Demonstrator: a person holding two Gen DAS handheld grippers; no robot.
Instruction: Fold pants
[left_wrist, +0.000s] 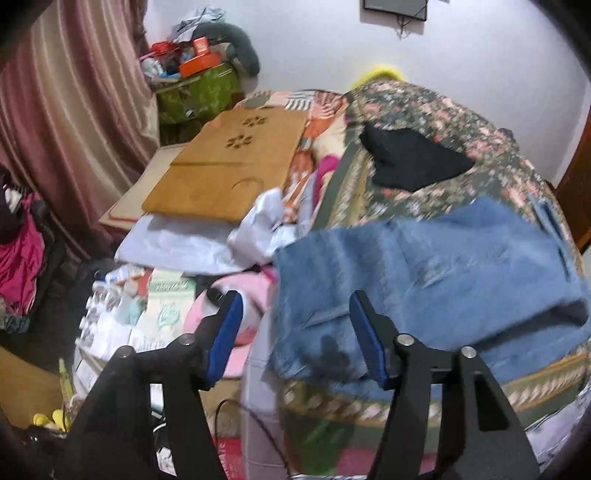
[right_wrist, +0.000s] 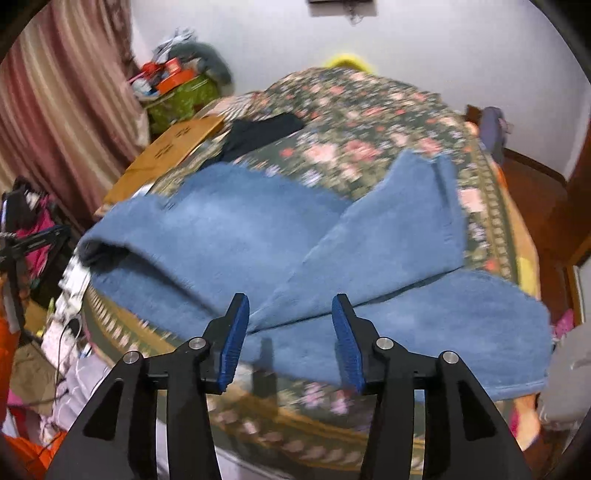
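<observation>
Two gaping tools (left_wrist: 295, 336) (right_wrist: 291, 334) above rumpled blue denim pants (right_wrist: 258, 236).

bare floral bedspread (right_wrist: 369, 122) beyond jeans (right_wrist: 258, 229), wooden board (left_wrist: 229, 166) seemingly crowding left

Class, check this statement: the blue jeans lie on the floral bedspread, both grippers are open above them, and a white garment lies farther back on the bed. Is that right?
One detail is wrong: the garment farther back is black, not white, as the left wrist view shows. The rest stands: the blue jeans lie on the floral bedspread, and the left gripper and right gripper are both open above them.
</observation>
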